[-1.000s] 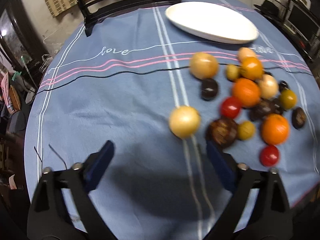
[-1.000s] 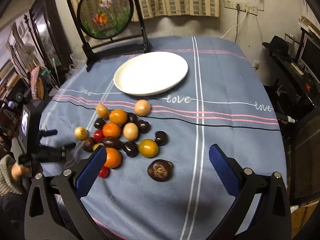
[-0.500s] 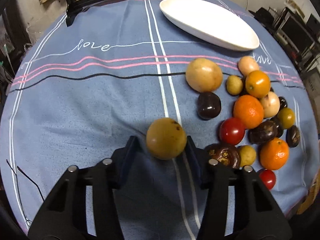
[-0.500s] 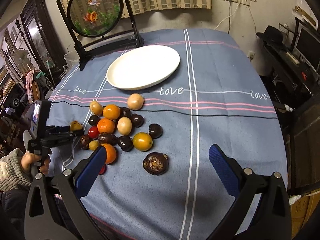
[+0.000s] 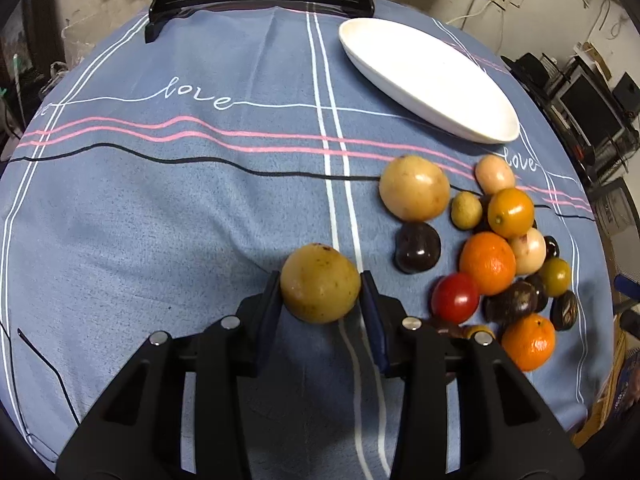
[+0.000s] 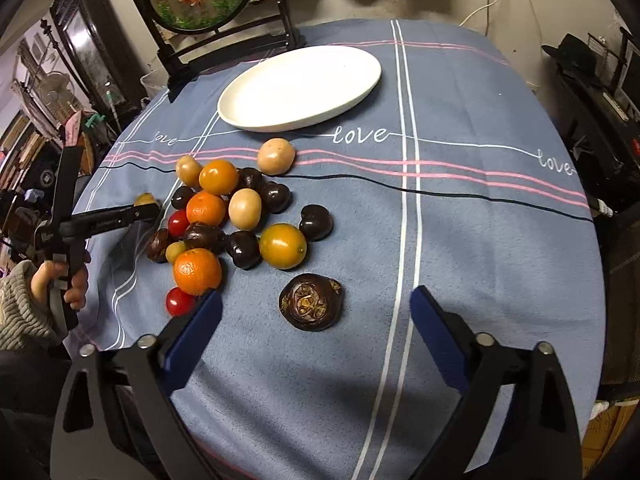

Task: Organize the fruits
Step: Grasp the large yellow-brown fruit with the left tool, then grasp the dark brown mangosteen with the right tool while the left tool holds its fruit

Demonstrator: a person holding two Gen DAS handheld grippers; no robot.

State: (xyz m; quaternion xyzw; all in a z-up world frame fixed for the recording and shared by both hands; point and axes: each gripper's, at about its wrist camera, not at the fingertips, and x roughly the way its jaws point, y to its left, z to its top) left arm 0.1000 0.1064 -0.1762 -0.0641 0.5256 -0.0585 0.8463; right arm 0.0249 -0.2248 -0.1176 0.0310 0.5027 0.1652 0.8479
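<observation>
Blue tablecloth, striped pink, white and black with "love" script, covers the round table. White oval plate sits at the far side, nothing on it yet. Fruit pile lies on the cloth between plate and person: oranges, red tomatoes, dark glossy fruits, pale yellow ones.

Change noted: a second ago the left gripper stood wide open, short of a yellow-brown round fruit lying apart from the pile, on its left in the left wrist view. Its jaws have just been closing, and both pads now press the sides of that fruit. Fruit appears to be still at cloth level; cannot tell if lifted. In the right wrist view this gripper shows at far left, fruit at its tip.

Right gripper has dropped lower toward the wrinkled dark fruit, which lies alone, near side of the pile. Jaws have just been narrowing slightly but remain wide, pads clear of the fruit on both sides; nothing held.

Judgement: first pick secured on left; carry to plate looks next. Right likely pre-positioning for second pick.
</observation>
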